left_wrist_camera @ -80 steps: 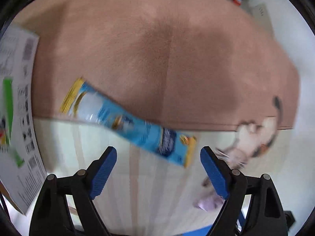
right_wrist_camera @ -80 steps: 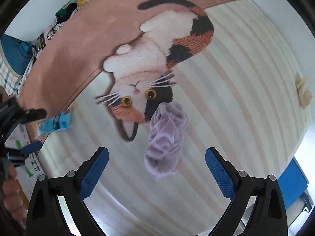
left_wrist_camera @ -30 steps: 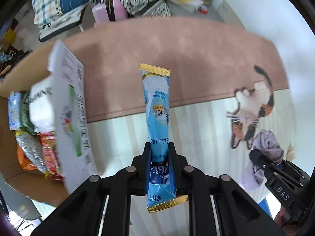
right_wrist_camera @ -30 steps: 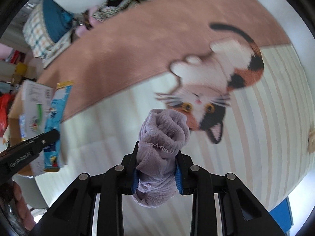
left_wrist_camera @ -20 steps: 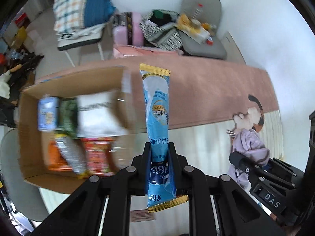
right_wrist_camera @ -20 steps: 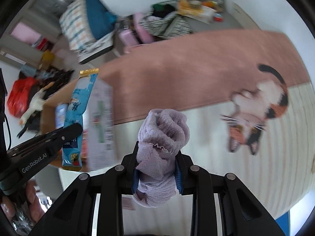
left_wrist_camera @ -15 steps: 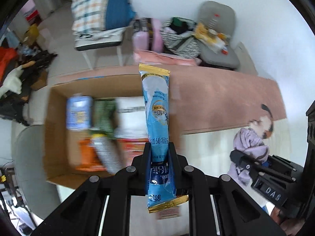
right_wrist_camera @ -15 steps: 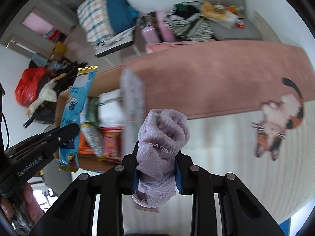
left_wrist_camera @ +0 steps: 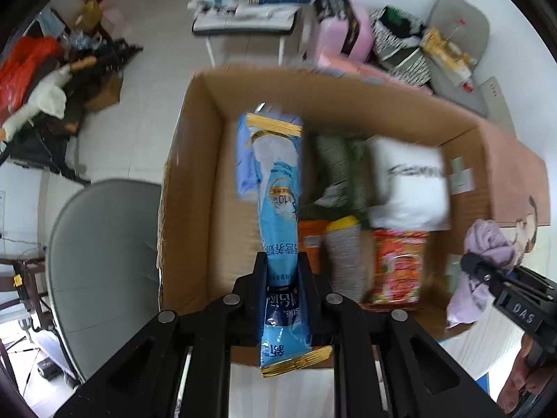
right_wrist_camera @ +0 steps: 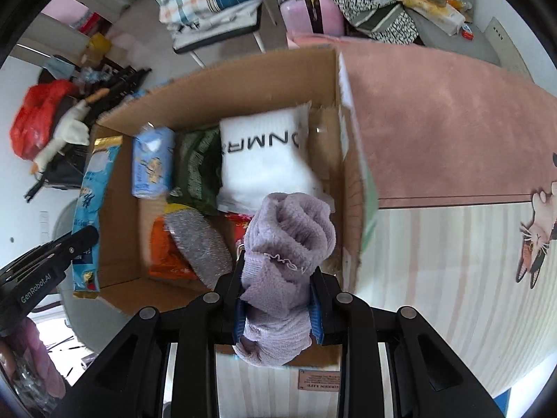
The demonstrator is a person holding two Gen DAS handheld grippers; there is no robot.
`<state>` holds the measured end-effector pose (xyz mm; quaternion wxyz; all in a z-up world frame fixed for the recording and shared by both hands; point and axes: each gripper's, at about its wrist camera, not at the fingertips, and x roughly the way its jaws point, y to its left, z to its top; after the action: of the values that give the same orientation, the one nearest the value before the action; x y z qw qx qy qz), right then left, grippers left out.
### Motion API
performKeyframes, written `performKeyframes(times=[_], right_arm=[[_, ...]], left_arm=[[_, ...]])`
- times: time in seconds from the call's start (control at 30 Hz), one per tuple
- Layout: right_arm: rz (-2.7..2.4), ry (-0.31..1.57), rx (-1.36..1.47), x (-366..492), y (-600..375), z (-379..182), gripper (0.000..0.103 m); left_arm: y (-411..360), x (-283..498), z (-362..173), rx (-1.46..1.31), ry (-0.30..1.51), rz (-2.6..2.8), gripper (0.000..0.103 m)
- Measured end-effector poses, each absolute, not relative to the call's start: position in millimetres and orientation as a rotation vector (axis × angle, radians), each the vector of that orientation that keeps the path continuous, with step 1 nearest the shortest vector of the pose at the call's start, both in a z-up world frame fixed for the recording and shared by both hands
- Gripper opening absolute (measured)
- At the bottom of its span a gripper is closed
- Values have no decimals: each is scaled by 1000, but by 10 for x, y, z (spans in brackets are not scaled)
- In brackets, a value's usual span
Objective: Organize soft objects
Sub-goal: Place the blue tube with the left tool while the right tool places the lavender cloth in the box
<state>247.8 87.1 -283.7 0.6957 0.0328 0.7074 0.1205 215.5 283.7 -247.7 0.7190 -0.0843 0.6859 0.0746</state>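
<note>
My left gripper point(left_wrist_camera: 282, 278) is shut on a long blue snack packet point(left_wrist_camera: 278, 209) with gold ends and holds it above the left part of an open cardboard box point(left_wrist_camera: 188, 188). My right gripper point(right_wrist_camera: 278, 299) is shut on a rolled lilac fluffy sock point(right_wrist_camera: 289, 244) above the box's near right part point(right_wrist_camera: 351, 244). The box holds a white sock pack point(right_wrist_camera: 264, 160), a green packet point(right_wrist_camera: 196, 170), a small blue packet point(right_wrist_camera: 151, 163), a silver packet point(right_wrist_camera: 198, 244) and orange and red packets. Each gripper shows in the other's view, the left one point(right_wrist_camera: 75, 240) and the right one point(left_wrist_camera: 487, 271).
A pink rug point(right_wrist_camera: 445, 132) with a cat picture point(right_wrist_camera: 536, 237) lies right of the box on striped flooring. A grey round chair seat point(left_wrist_camera: 101, 254) stands left of the box. Clothes, a pink case point(left_wrist_camera: 348, 35) and bags crowd the far floor.
Both grippers have carried their objects leftward from the rug area to above the open box. The box contents now fill the middle of both views.
</note>
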Motion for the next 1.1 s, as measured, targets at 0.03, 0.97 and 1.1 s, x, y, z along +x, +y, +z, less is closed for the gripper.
performKeyframes(times=[0.03, 0.97, 1.1], right_arm=[[255, 1589, 57, 2479, 903, -2908, 30], [164, 1536, -118, 2213, 1094, -2668, 103], [152, 1517, -123, 2204, 1096, -2613, 103]], left_arm=[[2879, 2151, -2579, -187, 1540, 166, 13], [2761, 1936, -2282, -182, 1429, 186, 98], [2717, 1900, -2219, -177, 1412, 192, 98]])
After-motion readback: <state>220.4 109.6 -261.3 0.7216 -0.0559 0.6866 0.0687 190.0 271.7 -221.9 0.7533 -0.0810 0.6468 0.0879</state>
